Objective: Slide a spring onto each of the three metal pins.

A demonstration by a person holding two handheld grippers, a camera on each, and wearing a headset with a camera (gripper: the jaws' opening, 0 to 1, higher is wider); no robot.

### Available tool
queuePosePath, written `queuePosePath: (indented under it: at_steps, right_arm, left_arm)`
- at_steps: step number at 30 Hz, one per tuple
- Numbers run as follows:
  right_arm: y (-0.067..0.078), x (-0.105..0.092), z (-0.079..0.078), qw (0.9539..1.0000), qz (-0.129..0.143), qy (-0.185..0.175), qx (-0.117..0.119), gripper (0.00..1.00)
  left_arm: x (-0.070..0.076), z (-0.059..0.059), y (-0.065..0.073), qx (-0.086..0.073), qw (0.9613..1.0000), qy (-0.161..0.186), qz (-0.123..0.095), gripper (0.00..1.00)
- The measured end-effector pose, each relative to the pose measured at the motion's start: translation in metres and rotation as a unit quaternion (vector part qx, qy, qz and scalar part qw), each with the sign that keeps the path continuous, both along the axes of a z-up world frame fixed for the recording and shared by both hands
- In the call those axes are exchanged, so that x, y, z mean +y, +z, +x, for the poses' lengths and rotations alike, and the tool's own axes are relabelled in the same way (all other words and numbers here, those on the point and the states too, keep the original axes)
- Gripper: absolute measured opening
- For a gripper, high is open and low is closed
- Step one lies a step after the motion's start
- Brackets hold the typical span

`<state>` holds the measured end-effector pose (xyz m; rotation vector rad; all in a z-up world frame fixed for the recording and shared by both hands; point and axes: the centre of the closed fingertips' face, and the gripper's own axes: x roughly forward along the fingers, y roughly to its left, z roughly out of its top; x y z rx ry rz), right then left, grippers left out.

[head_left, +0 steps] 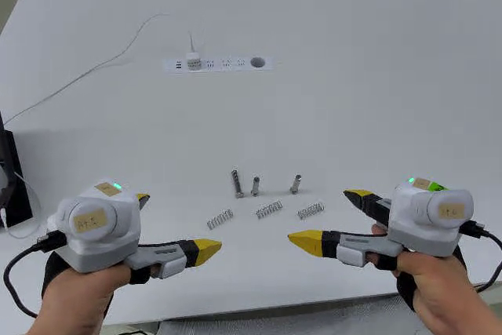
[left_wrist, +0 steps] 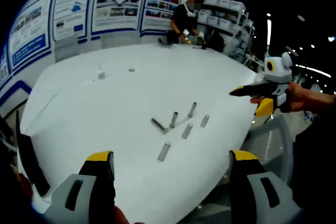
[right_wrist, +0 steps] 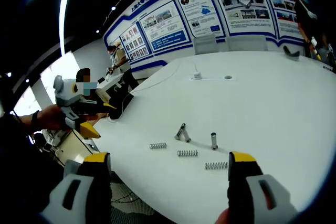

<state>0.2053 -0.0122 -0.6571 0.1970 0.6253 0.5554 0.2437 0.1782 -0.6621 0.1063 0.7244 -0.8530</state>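
**No spring on a pin yet: first pick-up to come**

Head view. Middle pin point(head_left: 255, 186) upright on the white counter point(head_left: 353, 100). Tilted pin point(head_left: 237, 183) just beside it on the left gripper's side, and an upright third pin point(head_left: 296, 183) near it on the other side. Three loose springs in a row just nearer than the middle pin: first spring point(head_left: 220, 218), centre spring point(head_left: 269, 209), last spring point(head_left: 311, 210). Left gripper point(head_left: 176, 225) and right gripper point(head_left: 329, 216) spread wide and empty, flanking that row.

Left gripper view. Looks between parted jaws toward the middle pin point(left_wrist: 173, 119). First spring point(left_wrist: 164, 151) lying closest, untouched.

Right gripper view. Parted jaws again, holding nothing. Last spring point(right_wrist: 216, 166) closest, well short of the middle pin.

Judged as the opening step, with all three pins bare. Next, probably: close one gripper lightly across a spring's coils, lift it, turn its bore over an upright pin's tip and lower it. Expect to steady the tilted pin with the other gripper; cannot tell whether it touches the middle pin.
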Motion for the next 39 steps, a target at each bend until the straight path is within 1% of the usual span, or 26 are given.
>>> queuePosePath:
  at_steps: [3, 4, 6, 7, 9, 11, 15, 19, 22, 26, 30, 33, 34, 35, 37, 39]
  right_arm:
    - [0.001, 0.000, -0.002, 1.0000, 0.000, 0.000, 0.001, 0.94]
    - [0.001, 0.000, -0.003, 1.0000, 0.000, 0.001, 0.002, 0.94]
    - [0.001, 0.000, -0.004, 1.0000, 0.000, 0.002, 0.003, 0.94]
    - [0.001, -0.001, -0.005, 1.0000, 0.000, 0.000, 0.006, 0.94]
    - [-0.002, -0.002, -0.007, 0.9999, 0.001, -0.001, 0.013, 0.93]
    - [-0.003, -0.005, -0.008, 0.9999, 0.000, -0.004, 0.015, 0.93]
    - [-0.003, -0.010, -0.011, 0.9998, 0.001, -0.012, 0.014, 0.93]
    - [-0.003, -0.012, -0.013, 0.9997, 0.004, -0.017, 0.016, 0.93]
    - [-0.004, -0.011, -0.014, 0.9997, 0.004, -0.015, 0.019, 0.93]
    - [-0.005, -0.010, -0.015, 0.9997, 0.003, -0.014, 0.018, 0.94]
    - [-0.005, -0.012, -0.014, 0.9997, 0.003, -0.017, 0.019, 0.94]
    - [-0.005, -0.012, -0.014, 0.9996, 0.006, -0.020, 0.019, 0.93]
    - [-0.005, -0.012, -0.014, 0.9996, 0.006, -0.021, 0.020, 0.93]
    - [-0.005, -0.012, -0.014, 0.9995, 0.007, -0.022, 0.020, 0.93]
    - [-0.005, -0.012, -0.014, 0.9995, 0.012, -0.023, 0.020, 0.93]
    - [-0.005, -0.012, -0.015, 0.9995, 0.012, -0.023, 0.020, 0.93]
  left_arm:
    - [0.000, 0.006, -0.002, 0.007, 0.9999, 0.006, -0.008, 0.90]
    - [-0.002, 0.007, -0.001, 0.010, 0.9998, 0.008, -0.017, 0.91]
    - [-0.004, 0.010, 0.001, 0.009, 0.9995, 0.008, -0.029, 0.91]
    - [-0.005, 0.012, 0.001, 0.010, 0.9994, 0.005, -0.032, 0.92]
    - [-0.006, 0.016, -0.002, 0.009, 0.9996, 0.002, -0.028, 0.92]
    - [-0.006, 0.020, -0.004, 0.009, 0.9996, 0.001, -0.025, 0.92]
    - [-0.010, 0.028, -0.005, 0.016, 0.9992, 0.005, -0.036, 0.91]
    - [-0.012, 0.036, -0.009, 0.020, 0.9991, 0.010, -0.036, 0.90]
    - [-0.014, 0.040, -0.012, 0.022, 0.9991, 0.010, -0.035, 0.90]
    - [-0.018, 0.041, -0.014, 0.025, 0.9991, 0.008, -0.032, 0.89]
    - [-0.023, 0.046, -0.018, 0.032, 0.9988, 0.012, -0.035, 0.89]
    - [-0.026, 0.050, -0.022, 0.042, 0.9984, 0.014, -0.036, 0.86]
    - [-0.027, 0.050, -0.024, 0.047, 0.9982, 0.014, -0.036, 0.83]
    - [-0.028, 0.053, -0.025, 0.049, 0.9980, 0.014, -0.039, 0.81]
    - [-0.032, 0.057, -0.027, 0.052, 0.9974, 0.018, -0.047, 0.81]
    - [-0.033, 0.062, -0.030, 0.054, 0.9970, 0.021, -0.051, 0.80]
